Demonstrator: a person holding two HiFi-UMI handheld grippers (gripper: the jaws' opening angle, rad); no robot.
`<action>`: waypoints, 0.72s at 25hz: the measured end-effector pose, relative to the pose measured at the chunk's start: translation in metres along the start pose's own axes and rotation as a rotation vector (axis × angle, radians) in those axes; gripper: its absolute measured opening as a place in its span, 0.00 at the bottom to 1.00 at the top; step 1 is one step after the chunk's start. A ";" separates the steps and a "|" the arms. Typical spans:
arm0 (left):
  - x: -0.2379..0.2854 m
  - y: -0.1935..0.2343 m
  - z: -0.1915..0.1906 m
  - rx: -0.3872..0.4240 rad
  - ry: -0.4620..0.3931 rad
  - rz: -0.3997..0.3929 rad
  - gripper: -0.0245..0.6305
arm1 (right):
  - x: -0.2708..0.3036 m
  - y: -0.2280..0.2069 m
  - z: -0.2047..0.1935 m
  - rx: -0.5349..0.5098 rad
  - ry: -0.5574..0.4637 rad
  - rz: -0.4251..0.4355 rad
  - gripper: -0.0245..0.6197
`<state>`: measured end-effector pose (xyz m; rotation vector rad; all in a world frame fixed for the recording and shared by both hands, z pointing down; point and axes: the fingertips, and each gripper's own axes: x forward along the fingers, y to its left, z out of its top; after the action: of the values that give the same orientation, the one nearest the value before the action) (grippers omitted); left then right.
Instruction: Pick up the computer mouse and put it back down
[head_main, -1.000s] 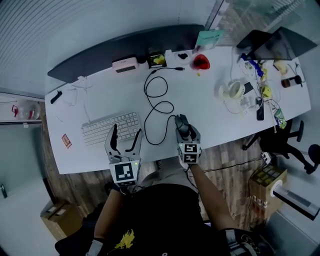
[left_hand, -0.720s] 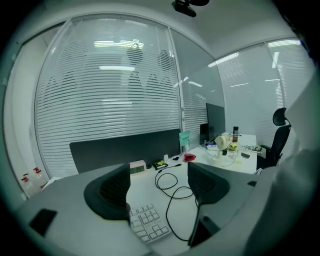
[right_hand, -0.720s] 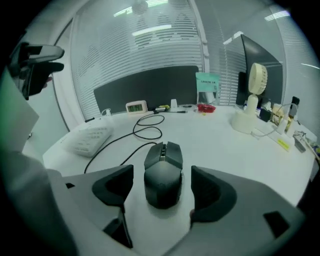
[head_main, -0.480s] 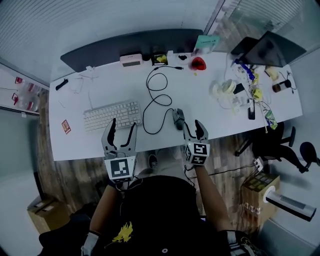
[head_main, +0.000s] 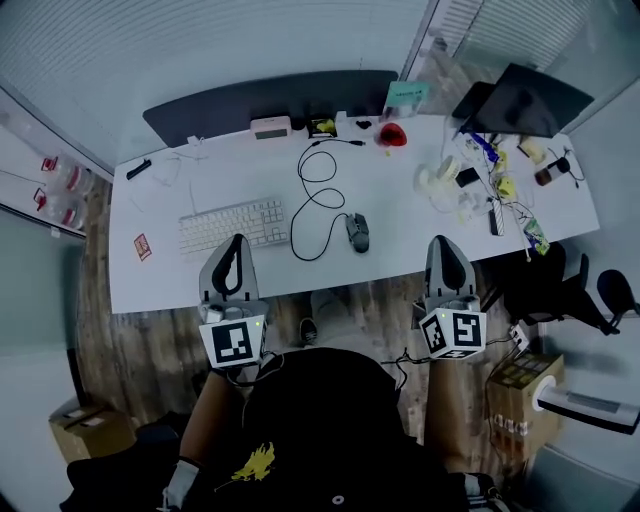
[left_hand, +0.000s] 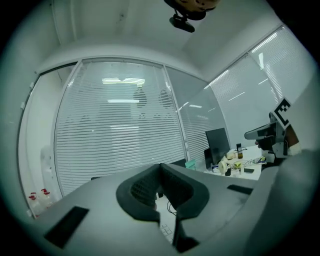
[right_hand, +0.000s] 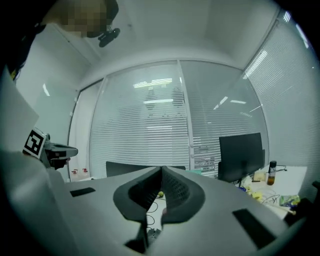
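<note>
The left gripper (head_main: 236, 242) hides the keyboard's (head_main: 222, 222) near edge; clutter (head_main: 480, 180) too small to tell.

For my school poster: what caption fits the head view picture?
Mouse rests on the white desk right of the keyboard; left gripper and right gripper both shut, empty.

Head view steep down on desk (head_main: 400, 215); both gripper views lvl, twd blinds (left_hand: 120, 130).

Person: black shirt (head_main: 320, 420), yellow emblem (head_main: 255, 463) on it. Left tongs (head_main: 237, 242) and right tongs (head_main: 443, 244): grey shells, dark ribbed pads (left_hand: 142, 189), each with a white cube (head_main: 232, 343) bearing black square markers.
</note>
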<state>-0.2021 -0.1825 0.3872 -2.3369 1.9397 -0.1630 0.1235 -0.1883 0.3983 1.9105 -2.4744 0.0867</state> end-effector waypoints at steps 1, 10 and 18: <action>-0.003 -0.001 0.006 -0.005 -0.019 -0.003 0.06 | -0.005 0.001 0.005 -0.007 -0.010 -0.003 0.06; -0.022 -0.013 0.024 0.019 -0.033 -0.053 0.06 | -0.032 0.019 0.036 -0.058 -0.079 0.021 0.06; -0.041 -0.015 0.024 0.016 -0.046 -0.077 0.06 | -0.040 0.034 0.039 -0.084 -0.072 0.032 0.06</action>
<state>-0.1914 -0.1395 0.3649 -2.3850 1.8224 -0.1290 0.1014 -0.1433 0.3564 1.8737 -2.5108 -0.0851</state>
